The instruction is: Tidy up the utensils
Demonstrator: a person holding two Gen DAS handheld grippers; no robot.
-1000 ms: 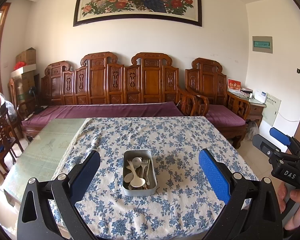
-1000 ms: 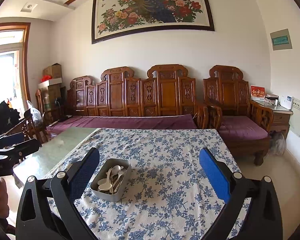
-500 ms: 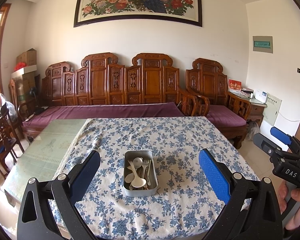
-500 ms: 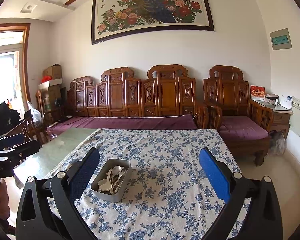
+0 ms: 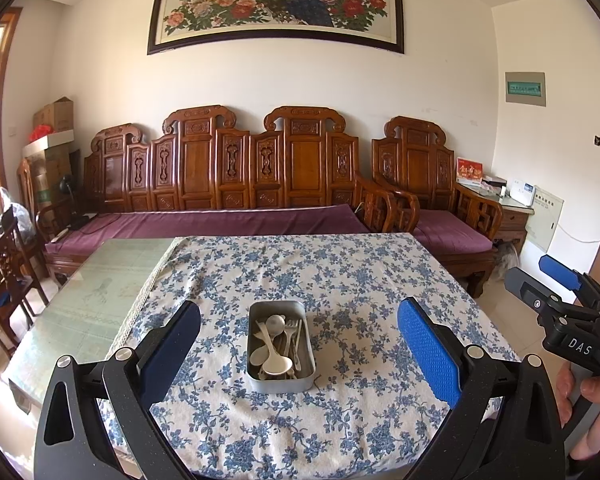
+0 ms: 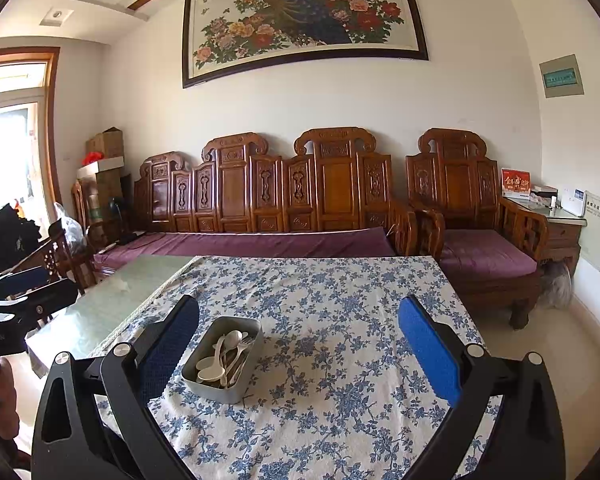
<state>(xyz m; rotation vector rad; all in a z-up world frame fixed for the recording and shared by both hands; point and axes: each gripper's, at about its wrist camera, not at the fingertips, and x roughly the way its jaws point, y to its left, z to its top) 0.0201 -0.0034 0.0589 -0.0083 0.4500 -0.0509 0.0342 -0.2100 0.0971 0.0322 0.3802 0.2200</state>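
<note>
Claws [image 5: 299,332] [image 6: 299,330] both gape empty; only left view shows forks [image 5: 293,330] in tin [image 5: 281,385]

A dull grey rectangular metal tin [image 5: 281,384] with a matt brushed look holds smooth, glossy cream plastic spoons [image 5: 277,365]. Under it lies a blue-flowered white cotton-like tablecloth [image 5: 356,280], matt and woven. Left of centre, the bare pale green tabletop [image 5: 96,300] shines glassily. The carved brown wooden bench [image 5: 236,160] is polished.

Table [image 5: 84,312], blue floral tablecloth [image 5: 340,280] over most, metal tin [image 5: 280,380] of seemingly plastic utensils [image 5: 278,344]
</note>
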